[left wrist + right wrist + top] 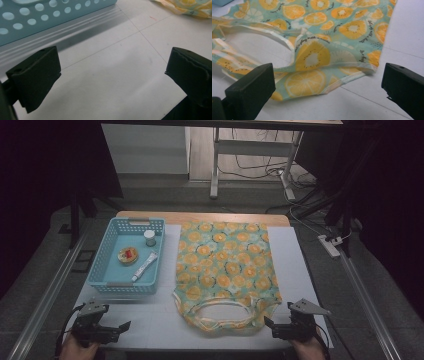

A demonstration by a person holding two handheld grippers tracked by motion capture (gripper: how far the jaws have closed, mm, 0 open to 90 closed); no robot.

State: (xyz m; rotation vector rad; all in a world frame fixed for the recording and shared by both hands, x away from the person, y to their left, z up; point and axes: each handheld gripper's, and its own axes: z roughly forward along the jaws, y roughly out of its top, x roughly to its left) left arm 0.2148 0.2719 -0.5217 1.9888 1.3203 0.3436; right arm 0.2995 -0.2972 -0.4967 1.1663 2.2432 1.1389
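Both sets of jaws stand wide apart with nothing between them. I hold the right gripper low over the mat, just short of the near right corner of the fruit-print shirt. That shirt lies flat in the middle of the white mat, neck opening toward me. The left gripper waits well to the left, near the front of the blue basket.

I judge the step to be taking the shirt by its near shoulders. In the right gripper view the shoulder hem is doubled and slightly raised, so I would slide one jaw under that fold and catch both layers. The left must first travel right, clearing the basket wall.

Right of the shirt the mat is bare; the table's near edge sits close under both my hands.
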